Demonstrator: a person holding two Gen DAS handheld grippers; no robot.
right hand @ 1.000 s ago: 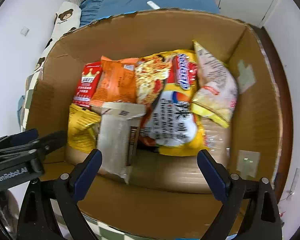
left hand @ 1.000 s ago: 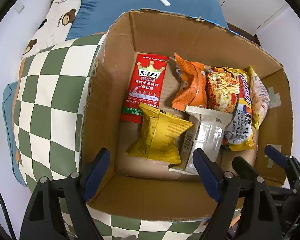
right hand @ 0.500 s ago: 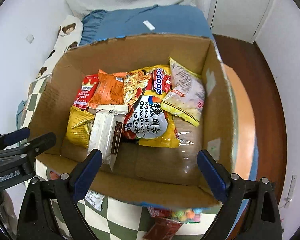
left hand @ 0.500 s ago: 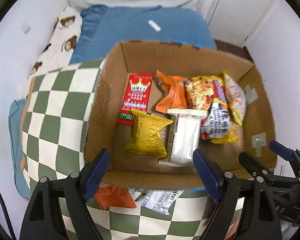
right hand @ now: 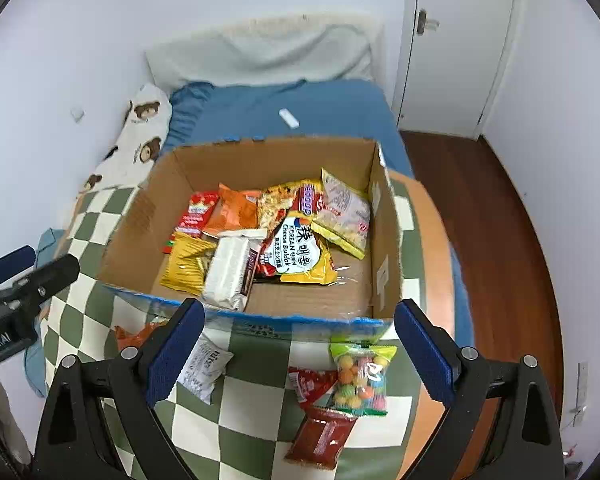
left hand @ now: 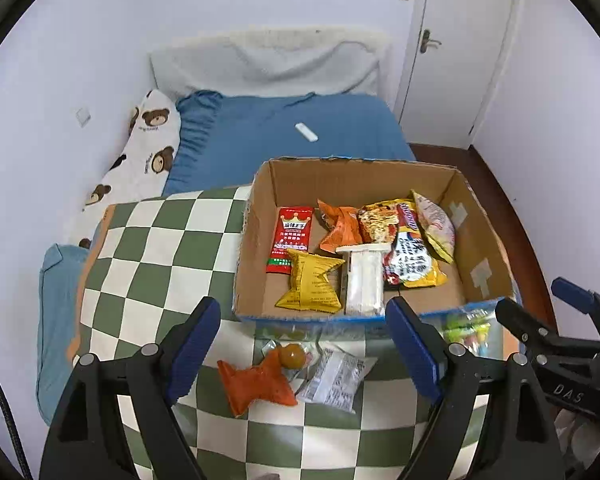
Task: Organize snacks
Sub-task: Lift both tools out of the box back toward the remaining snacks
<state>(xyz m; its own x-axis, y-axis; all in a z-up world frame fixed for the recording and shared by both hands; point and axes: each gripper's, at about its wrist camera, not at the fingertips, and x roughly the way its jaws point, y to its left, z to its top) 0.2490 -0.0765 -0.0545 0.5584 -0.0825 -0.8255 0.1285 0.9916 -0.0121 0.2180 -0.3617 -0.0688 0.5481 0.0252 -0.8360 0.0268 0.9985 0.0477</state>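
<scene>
Both my grippers are up above the bed, empty, pointing down at the box (left hand: pixel 484 248). My left gripper (left hand: pixel 306 350) has its jaws spread wide with nothing between the blue pads (left hand: pixel 194 344); same for my right gripper (right hand: pixel 296 354), wide apart and holding nothing.

In the left view the box sits right of centre on a green-and-white checked blanket (left hand: pixel 160 248). Inside, from left to right: a red pack (left hand: pixel 294 236) lying flat, an orange bag (left hand: pixel 340 230), a noodle pack (left hand: pixel 410 252) and a pale bag (left hand: pixel 436 222) leaning on the noodles at the right. In front of those, a yellow bag (left hand: pixel 312 282) and a white pack (left hand: pixel 364 280) lie side by side, touching.

Outside the box, on the blanket in the lower middle of the left view, there's an orange packet (left hand: pixel 256 384) with a little round brown sweet (left hand: pixel 292 356) just beside it, and a grey-white sachet (left hand: pixel 334 376) to the right of those. A candy bag (left hand: pixel 466 330) peeks out by the box's near right corner.

The right view shows that candy bag (right hand: pixel 360 380) better, full of coloured balls, lower centre-right, lying over two dark red packs (right hand: pixel 320 436). The sachet (right hand: pixel 204 364) is partly behind my left pad there.

Upper part of both frames: blue sheet (left hand: pixel 300 132) with a small white thing (left hand: pixel 306 133) on it, a bear-print pillow (left hand: pixel 140 156) at left, a white door (left hand: pixel 460 48) upper right.
</scene>
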